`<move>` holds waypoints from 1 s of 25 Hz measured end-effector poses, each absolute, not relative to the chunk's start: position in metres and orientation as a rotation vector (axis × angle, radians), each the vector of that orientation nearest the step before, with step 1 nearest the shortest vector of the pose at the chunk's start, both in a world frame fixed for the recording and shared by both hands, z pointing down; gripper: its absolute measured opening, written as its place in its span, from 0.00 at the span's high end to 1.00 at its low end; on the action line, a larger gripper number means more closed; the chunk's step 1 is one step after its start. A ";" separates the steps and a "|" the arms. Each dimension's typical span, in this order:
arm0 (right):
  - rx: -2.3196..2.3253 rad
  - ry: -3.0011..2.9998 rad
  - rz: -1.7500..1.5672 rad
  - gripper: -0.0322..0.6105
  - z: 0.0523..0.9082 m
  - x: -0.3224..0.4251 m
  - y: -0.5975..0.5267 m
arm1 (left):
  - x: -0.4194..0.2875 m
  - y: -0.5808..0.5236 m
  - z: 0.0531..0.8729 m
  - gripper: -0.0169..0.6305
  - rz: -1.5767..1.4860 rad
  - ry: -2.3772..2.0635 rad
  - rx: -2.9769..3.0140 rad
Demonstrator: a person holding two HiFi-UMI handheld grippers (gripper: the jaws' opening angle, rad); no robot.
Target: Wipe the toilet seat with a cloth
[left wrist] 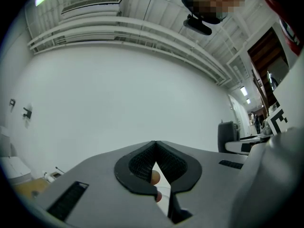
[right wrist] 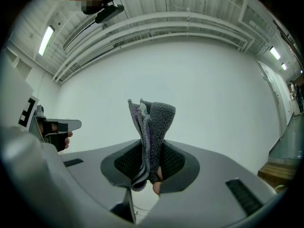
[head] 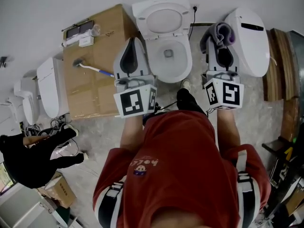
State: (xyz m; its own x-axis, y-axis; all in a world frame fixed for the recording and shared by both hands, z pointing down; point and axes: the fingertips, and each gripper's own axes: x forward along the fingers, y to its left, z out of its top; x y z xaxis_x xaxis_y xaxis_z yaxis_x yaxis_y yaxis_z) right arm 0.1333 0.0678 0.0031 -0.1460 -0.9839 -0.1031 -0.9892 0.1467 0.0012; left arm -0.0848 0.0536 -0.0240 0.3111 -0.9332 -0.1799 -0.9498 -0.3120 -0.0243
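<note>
A: One cloth (right wrist: 151, 127), grey knit with a purple layer, is sitting folded between the fingers (right wrist: 175, 163) of the right gripper (right wrist: 151, 148). Are they clamping it?

B: Yes. The fingers are pressing on its lower part, and the upper part is sticking up past the tips. In the head view the cloth (head: 222, 32) is riding at the front of the right gripper (head: 221, 46). It is showing between the two toilets, against the left edge of the right one.

A: Left gripper (left wrist: 155, 146)?

B: Its fingers (left wrist: 135, 163) are meeting tip to tip, clenched on nothing. In the head view the left gripper (head: 134, 44) is hovering just beside the left flank of the open toilet (head: 183, 63).

A: State of that toilet?

B: Its lid (head: 164, 18) is standing raised toward the wall, leaving the bowl open. I am not managing to tell whether the ring round the bowl is the seat.

A: Surroundings?

B: A second toilet (head: 249, 37), lid shut, is standing to the right. A cardboard box (head: 95, 80) is lying to the left, with a toilet brush (head: 92, 68) resting on it. A person in black (head: 33, 160) is showing at the lower left, on the floor (head: 99, 132).
</note>
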 end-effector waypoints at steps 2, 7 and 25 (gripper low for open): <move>-1.987 2.341 0.104 0.83 0.002 0.144 0.044 | -0.073 0.032 -0.026 0.95 0.185 1.778 -2.426; -1.943 2.374 0.111 0.83 0.001 0.174 -0.013 | -0.043 -0.018 -0.030 0.95 0.163 1.815 -2.391; -1.896 2.481 -0.040 0.83 0.106 0.179 -0.108 | -0.042 -0.098 0.058 0.95 0.176 1.879 -2.331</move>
